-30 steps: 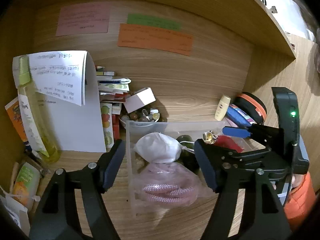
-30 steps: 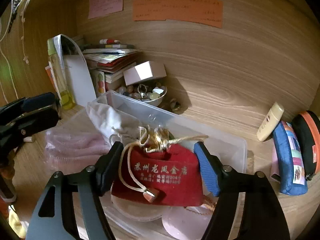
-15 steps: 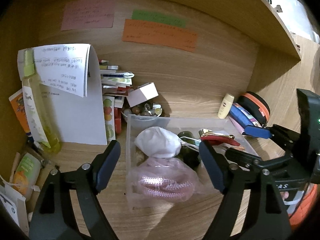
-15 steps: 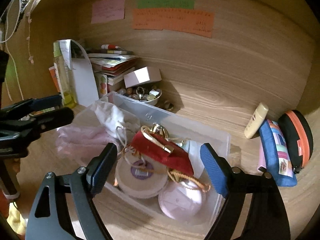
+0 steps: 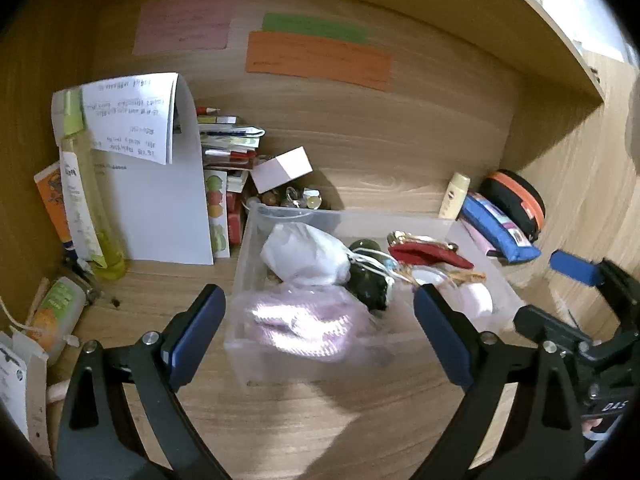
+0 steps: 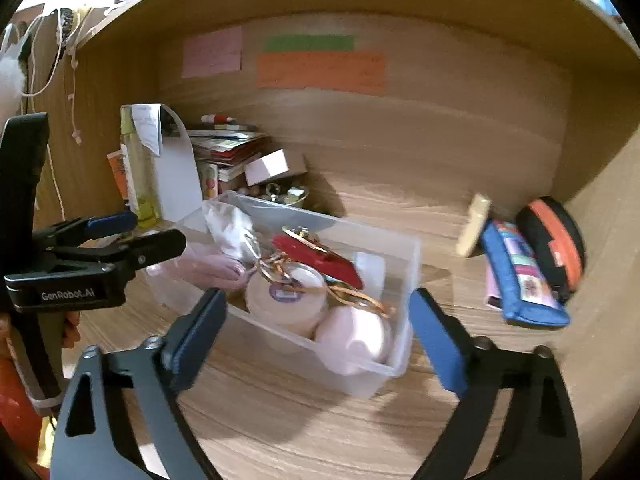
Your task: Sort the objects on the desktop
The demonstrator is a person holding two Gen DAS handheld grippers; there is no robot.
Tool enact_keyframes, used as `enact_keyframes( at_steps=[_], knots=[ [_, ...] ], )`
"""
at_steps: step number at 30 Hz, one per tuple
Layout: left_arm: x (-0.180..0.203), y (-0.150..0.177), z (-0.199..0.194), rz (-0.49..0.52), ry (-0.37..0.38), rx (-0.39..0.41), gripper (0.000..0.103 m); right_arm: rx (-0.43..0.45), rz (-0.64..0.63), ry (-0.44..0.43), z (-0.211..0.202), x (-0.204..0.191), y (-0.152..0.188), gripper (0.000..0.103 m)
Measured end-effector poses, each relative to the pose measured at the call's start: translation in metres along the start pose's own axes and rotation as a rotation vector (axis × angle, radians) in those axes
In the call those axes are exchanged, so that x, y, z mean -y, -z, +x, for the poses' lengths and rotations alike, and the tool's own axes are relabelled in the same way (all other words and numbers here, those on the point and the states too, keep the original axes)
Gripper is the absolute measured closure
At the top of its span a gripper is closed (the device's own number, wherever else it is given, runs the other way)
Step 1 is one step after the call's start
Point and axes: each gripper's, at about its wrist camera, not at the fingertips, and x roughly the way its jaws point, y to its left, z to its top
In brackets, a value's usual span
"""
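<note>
A clear plastic bin (image 5: 248, 240) stands on the wooden desk. It holds a white cloth pouch (image 5: 304, 252), a pink bagged bundle (image 5: 300, 320), a dark lump (image 5: 368, 280) and a red drawstring pouch (image 5: 428, 256). My left gripper (image 5: 318, 304) hangs just in front of the bin, its jaws opening, nothing pressed between the pads. In the right wrist view the red pouch (image 6: 320, 260) lies on a round cream tin (image 6: 288, 296) beside a pink round case (image 6: 356, 336). My right gripper (image 6: 318, 304) is short of the bin wall (image 6: 360, 376), its jaws opening and empty. The left gripper (image 6: 148, 232) shows at the left.
A yellow-green bottle (image 5: 80, 200), folded white paper (image 5: 152, 184), stacked booklets (image 5: 228, 140), a small white box (image 5: 282, 168) and a trinket bowl (image 5: 296, 200) crowd the back left. A cream tube (image 5: 454, 196), blue pencil case (image 5: 496, 228) and black-orange case (image 5: 516, 200) lie right.
Both grippers have drawn back from the bin and spread their jaws. The red pouch left the right gripper and now lies in the bin; the pink bundle is out from between the left pads.
</note>
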Motion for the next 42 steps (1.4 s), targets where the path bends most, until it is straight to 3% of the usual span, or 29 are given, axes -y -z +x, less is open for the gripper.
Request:
enact_keyframes(
  at_steps=[7, 12, 17, 27, 42],
  knots=[
    [0.019, 0.011, -0.018, 0.053, -0.08, 0.05, 0.007, 0.027, 0.038, 0.013, -0.009, 0.002, 0.009, 0.006],
    [0.029, 0.013, -0.024, 0.065, -0.086, 0.072, 0.004, 0.043, 0.074, -0.02, -0.01, 0.005, 0.013, 0.006],
    [0.034, 0.012, -0.024, 0.086, -0.105, 0.082, 0.004, 0.043, 0.063, 0.019, -0.012, 0.004, 0.013, 0.005],
    [0.026, 0.01, -0.024, 0.075, -0.145, 0.085, 0.003, 0.027, 0.08, 0.006, -0.008, 0.004, 0.013, 0.005],
    [0.026, 0.011, -0.016, 0.067, -0.105, 0.05, 0.003, 0.028, 0.098, -0.029, -0.01, 0.005, 0.009, 0.005]
  ],
)
